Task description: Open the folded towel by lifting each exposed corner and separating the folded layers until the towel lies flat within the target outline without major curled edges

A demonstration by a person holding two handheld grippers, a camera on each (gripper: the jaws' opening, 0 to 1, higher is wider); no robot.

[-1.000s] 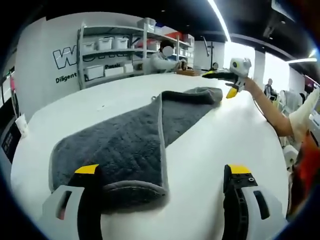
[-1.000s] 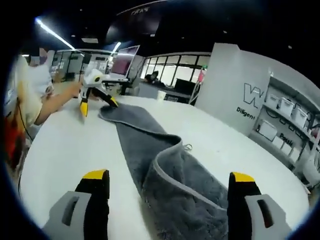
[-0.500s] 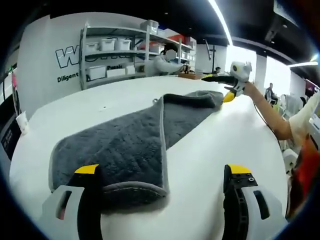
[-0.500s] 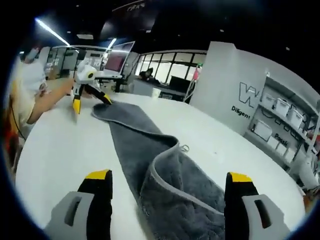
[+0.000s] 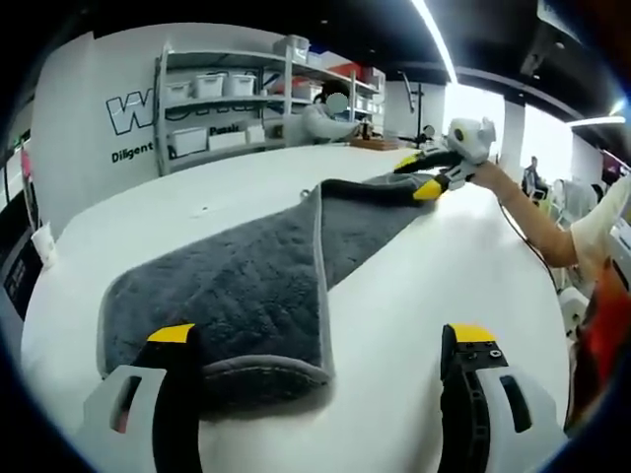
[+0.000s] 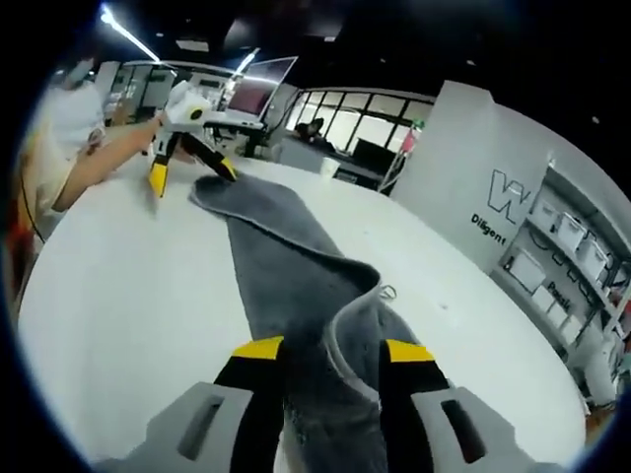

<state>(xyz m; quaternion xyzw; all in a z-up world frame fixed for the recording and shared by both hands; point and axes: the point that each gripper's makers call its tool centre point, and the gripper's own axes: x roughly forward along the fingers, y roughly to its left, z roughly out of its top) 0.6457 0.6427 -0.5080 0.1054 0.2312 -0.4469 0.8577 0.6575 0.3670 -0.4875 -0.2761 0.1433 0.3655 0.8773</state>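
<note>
The right gripper (image 6: 320,360) has just pinched a raised fold of the grey towel (image 5: 246,271) on the white table (image 5: 434,266); the left gripper (image 5: 320,340) stays spread at the near hem, so unfolding can begin

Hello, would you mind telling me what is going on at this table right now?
A person with a gripper in each hand is unfolding a grey towel on a white table. The right gripper has its jaws drawn in around a raised fold at one end of the towel. The left gripper is open at the other end, one jaw by the rolled hem, gripping nothing. The towel is partly folded, with one layer lying over another, so it is not flat yet.
</note>
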